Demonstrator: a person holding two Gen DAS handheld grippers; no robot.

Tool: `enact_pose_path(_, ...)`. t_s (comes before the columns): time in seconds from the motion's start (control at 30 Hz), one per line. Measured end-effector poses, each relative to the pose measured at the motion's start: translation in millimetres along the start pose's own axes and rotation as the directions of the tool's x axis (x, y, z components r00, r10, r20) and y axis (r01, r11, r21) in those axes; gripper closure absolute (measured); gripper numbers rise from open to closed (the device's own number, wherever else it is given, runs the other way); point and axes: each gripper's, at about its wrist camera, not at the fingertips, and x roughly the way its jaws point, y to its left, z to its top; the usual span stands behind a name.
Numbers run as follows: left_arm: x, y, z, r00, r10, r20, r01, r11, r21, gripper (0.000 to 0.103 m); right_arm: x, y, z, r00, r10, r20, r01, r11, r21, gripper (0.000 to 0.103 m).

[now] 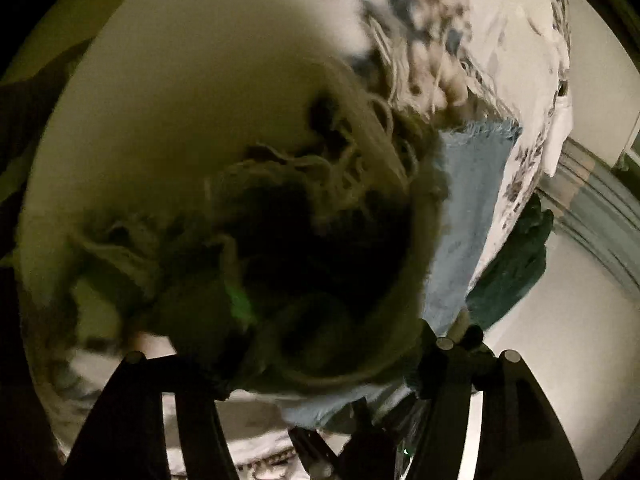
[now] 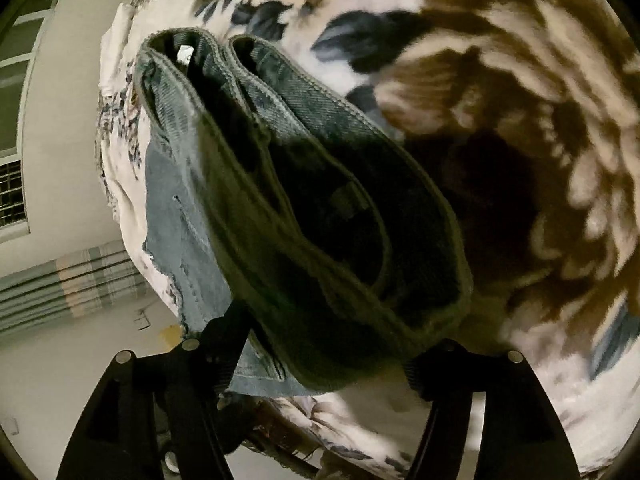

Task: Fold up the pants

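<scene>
The pants are light blue jeans with frayed hems. In the left wrist view a frayed leg end [image 1: 320,232] bunches dark and blurred right in front of the camera, between my left gripper's fingers [image 1: 320,384], which hold it; a flat denim leg [image 1: 468,216] lies on the bed beyond. In the right wrist view the folded waistband [image 2: 320,216] fills the middle, and my right gripper [image 2: 320,372] is shut on its near edge. More denim [image 2: 176,232] lies flat to the left.
The jeans rest on a bed with a white floral cover [image 2: 500,60] [image 1: 516,60]. A dark green garment [image 1: 516,264] hangs over the bed's edge. Pale floor [image 1: 560,340], a striped curtain [image 2: 68,280] and a window [image 2: 16,92] lie beyond.
</scene>
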Motion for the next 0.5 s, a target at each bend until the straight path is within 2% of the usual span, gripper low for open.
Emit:
enact_pose_path(0.03,0,-4,-3,1.0,0.004,0.006,-0.004,1.0,0.027,0.047,1,2,1,1.0,-0.002,0.0,0.002,1.0,-0.004,0.034)
enact_pose_path(0.07,-1,-13,-7,1.0,-0.012,0.012,0.011,0.997,0.08,0.054,0,5,0,1.0,-0.014,0.016,0.014,1.0,-0.016,0.035)
enact_pose_path(0.1,-2,-22,-11,1.0,-0.029,0.011,0.027,0.99,0.141,0.077,-2,8,0,0.999,-0.021,0.03,0.022,0.999,-0.032,0.043)
enact_pose_path(0.13,-8,-35,-15,0.998,-0.058,0.004,0.055,0.974,0.219,0.079,-3,9,-1,0.999,-0.027,0.037,0.028,0.998,-0.05,0.051)
enact_pose_path(0.17,-16,-45,-20,0.996,-0.09,0.0,0.086,0.954,0.286,0.08,-5,12,-2,0.999,-0.027,0.044,0.03,0.998,-0.061,0.053)
enact_pose_path(0.23,-26,-52,-26,0.987,-0.157,-0.029,0.156,0.921,0.357,0.08,-5,13,-4,0.999,-0.004,0.039,0.006,0.998,-0.065,0.054)
enact_pose_path(0.3,-28,-43,-28,0.985,-0.17,-0.042,0.173,0.904,0.392,0.08,-4,14,-5,1.0,0.003,0.026,-0.001,0.998,-0.066,0.054)
enact_pose_path(0.37,-25,-21,-21,0.996,-0.091,-0.019,0.091,0.923,0.375,0.075,-3,12,-3,1.0,-0.001,0.011,0.002,0.998,-0.06,0.054)
enact_pose_path(0.4,-23,-6,-15,0.997,-0.069,-0.022,0.072,0.945,0.32,0.072,0,10,-2,1.0,-0.006,-0.002,0.006,0.999,-0.052,0.053)
enact_pose_path(0.43,-21,7,-10,0.997,-0.07,-0.031,0.076,0.964,0.255,0.064,2,9,0,1.0,-0.006,-0.008,0.006,0.999,-0.051,0.051)
enact_pose_path(0.5,-15,19,-5,0.994,-0.102,-0.046,0.109,0.978,0.179,0.058,4,8,2,1.0,0.013,-0.015,-0.014,0.998,-0.054,0.046)
